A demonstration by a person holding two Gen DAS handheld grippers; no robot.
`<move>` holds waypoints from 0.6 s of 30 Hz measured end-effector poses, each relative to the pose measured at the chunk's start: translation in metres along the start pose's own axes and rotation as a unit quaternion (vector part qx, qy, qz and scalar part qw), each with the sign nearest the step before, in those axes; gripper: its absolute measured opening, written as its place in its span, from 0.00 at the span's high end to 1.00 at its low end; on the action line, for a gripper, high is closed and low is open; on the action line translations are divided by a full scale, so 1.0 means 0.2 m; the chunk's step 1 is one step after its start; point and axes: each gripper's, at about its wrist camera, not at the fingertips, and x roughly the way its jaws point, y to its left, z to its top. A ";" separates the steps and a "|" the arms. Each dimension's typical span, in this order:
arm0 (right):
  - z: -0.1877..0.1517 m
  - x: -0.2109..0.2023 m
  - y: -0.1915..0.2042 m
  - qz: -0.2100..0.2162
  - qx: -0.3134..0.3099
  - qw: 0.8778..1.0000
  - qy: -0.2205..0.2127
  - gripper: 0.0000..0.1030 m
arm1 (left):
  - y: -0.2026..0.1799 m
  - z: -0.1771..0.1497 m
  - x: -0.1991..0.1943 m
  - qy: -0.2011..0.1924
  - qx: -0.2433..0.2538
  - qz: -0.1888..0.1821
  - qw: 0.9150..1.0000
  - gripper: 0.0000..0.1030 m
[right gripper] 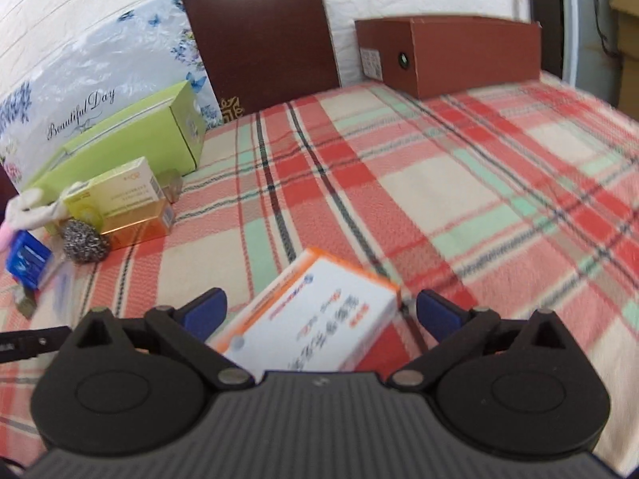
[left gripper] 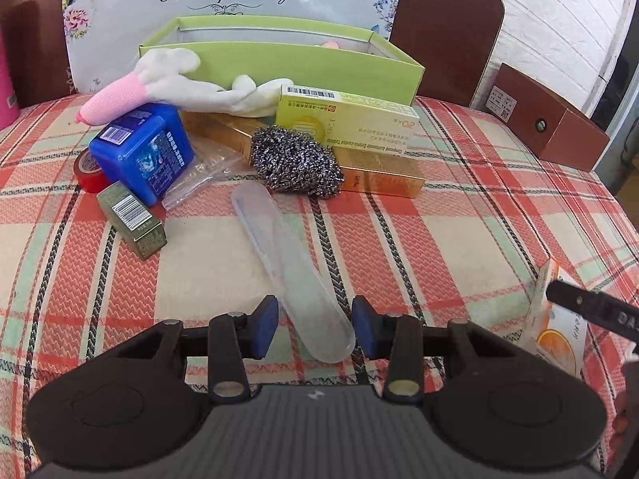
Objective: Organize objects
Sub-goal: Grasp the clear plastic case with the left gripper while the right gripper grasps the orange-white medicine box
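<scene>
Currently I run both grippers over the plaid cloth (right gripper: 459, 183), with the sorting only partly done: most items lie loose in front of the green box (left gripper: 303, 62).

Left gripper (left gripper: 315, 325): the fingers stand at a narrow gap, one on each side of the rounded near end of the clear case (left gripper: 295, 275). A sliver of cloth shows between each pad and the case, so I judge the case not yet gripped. It lies flat and runs away from me toward the scourer (left gripper: 297, 167).

Right gripper (right gripper: 317, 313): the fingers stand wide, and the white-and-orange carton (right gripper: 315, 319) lies tilted between them. Neither pad touches it as far as I can see. This view is blurred, so I cannot tell whether the carton rests flat on the cloth.

Other loose items: blue tub (left gripper: 143, 151), red tape (left gripper: 86, 167), small olive box (left gripper: 133, 219), gold box (left gripper: 379, 175) with a yellow carton (left gripper: 351, 123) on top of it, and a white-and-pink cloth toy (left gripper: 167, 88) leaning against the green box.

Step in hand, as I judge it: pick-up of two items, one per gripper, for transfer to the green box.

Next move calls for:
1. Centre each pair of pads on its item.
2. Close until the pads bear on both sides.
3. Lift clear of the pile before travel; the clear case looks slick and may slip.
</scene>
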 end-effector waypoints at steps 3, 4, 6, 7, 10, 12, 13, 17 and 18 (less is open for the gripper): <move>-0.02 0.00 0.02 0.027 0.016 0.999 0.012 0.00 | 0.00 0.01 0.01 -0.003 -0.008 0.005 1.000 0.58; -0.01 0.02 0.04 0.035 0.011 0.999 0.013 0.00 | 0.00 0.02 0.02 -0.003 -0.013 0.008 1.000 0.57; 0.00 0.08 0.13 0.063 -0.009 0.998 0.016 0.04 | 0.00 0.03 0.02 -0.004 -0.017 0.009 1.000 0.56; 0.00 0.11 0.18 0.074 -0.032 0.997 0.018 0.08 | 0.00 0.03 0.03 -0.004 -0.018 0.011 1.000 0.56; -0.05 0.18 0.37 0.091 -0.150 0.985 0.009 0.29 | 0.02 0.04 0.03 -0.006 -0.026 0.018 0.999 0.53; -0.12 0.18 0.48 0.085 -0.230 0.969 -0.004 0.36 | 0.04 0.05 0.04 -0.006 -0.033 0.022 0.999 0.53; -0.14 0.17 0.50 0.100 -0.249 0.963 -0.002 0.36 | 0.04 0.06 0.04 -0.006 -0.035 0.023 0.999 0.53; -0.19 0.10 0.52 0.140 -0.271 0.952 0.012 0.35 | 0.02 0.09 0.09 -0.011 -0.028 0.033 0.999 0.53; -0.20 0.09 0.51 0.144 -0.272 0.951 0.015 0.34 | 0.00 0.09 0.10 -0.013 -0.017 0.036 0.999 0.53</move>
